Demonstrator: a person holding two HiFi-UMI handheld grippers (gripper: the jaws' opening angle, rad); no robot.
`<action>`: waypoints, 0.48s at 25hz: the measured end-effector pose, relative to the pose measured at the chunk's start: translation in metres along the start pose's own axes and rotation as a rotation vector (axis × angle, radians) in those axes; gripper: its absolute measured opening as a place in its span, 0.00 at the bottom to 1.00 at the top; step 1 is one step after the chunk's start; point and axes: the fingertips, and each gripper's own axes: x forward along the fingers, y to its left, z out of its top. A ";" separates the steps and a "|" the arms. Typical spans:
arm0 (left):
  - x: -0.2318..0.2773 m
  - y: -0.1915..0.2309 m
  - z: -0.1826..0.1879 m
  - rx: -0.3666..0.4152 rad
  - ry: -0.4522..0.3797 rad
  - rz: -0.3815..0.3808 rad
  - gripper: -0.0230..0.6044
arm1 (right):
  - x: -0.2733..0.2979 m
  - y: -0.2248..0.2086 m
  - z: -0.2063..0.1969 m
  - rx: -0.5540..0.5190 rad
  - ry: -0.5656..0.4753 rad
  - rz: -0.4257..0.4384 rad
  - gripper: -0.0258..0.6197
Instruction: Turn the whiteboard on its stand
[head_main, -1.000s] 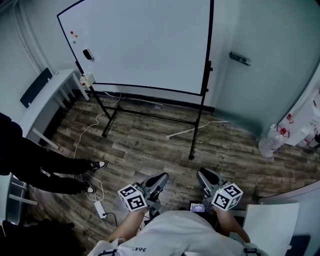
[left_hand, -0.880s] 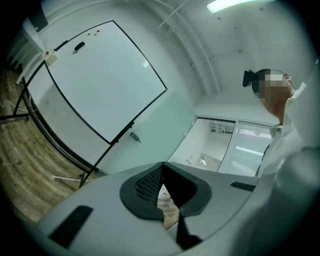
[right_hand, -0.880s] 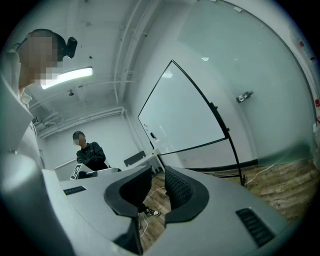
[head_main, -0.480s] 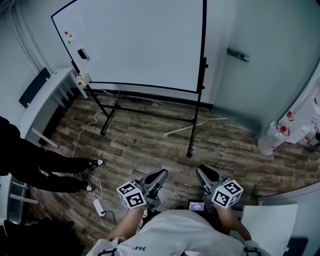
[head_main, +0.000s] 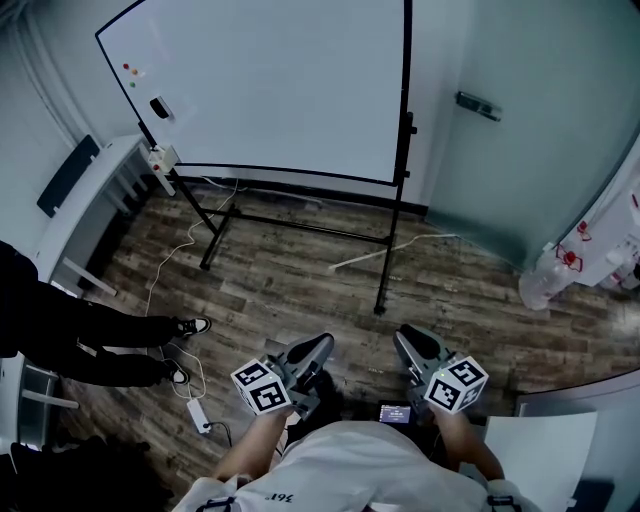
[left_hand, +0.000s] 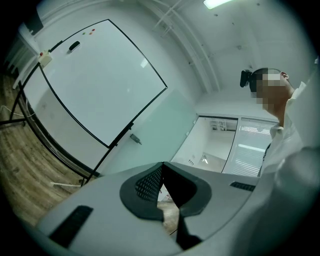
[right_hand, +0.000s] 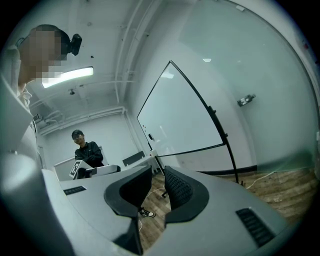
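White panel in a black frame, the whiteboard (head_main: 270, 90) is standing upright on its stand (head_main: 390, 250) on the wooden floor (head_main: 300, 290), by the far wall and well apart from both claws. Nearer the person, the left claw (head_main: 320, 348) is pointing at it with jaws pinched together on nothing, and the right claw (head_main: 408, 342) is showing a narrow, empty gap. The reach seems to be the step in hand; the next move calls for closing in on a frame edge and opening a claw to take it.
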 end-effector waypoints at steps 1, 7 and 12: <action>0.003 0.003 0.002 0.004 0.000 -0.004 0.05 | 0.003 -0.002 0.001 0.000 -0.002 -0.002 0.17; 0.031 0.035 0.021 0.013 0.005 -0.040 0.05 | 0.032 -0.022 0.015 -0.019 -0.026 -0.023 0.17; 0.063 0.064 0.056 0.034 0.013 -0.088 0.05 | 0.067 -0.046 0.040 -0.024 -0.054 -0.059 0.17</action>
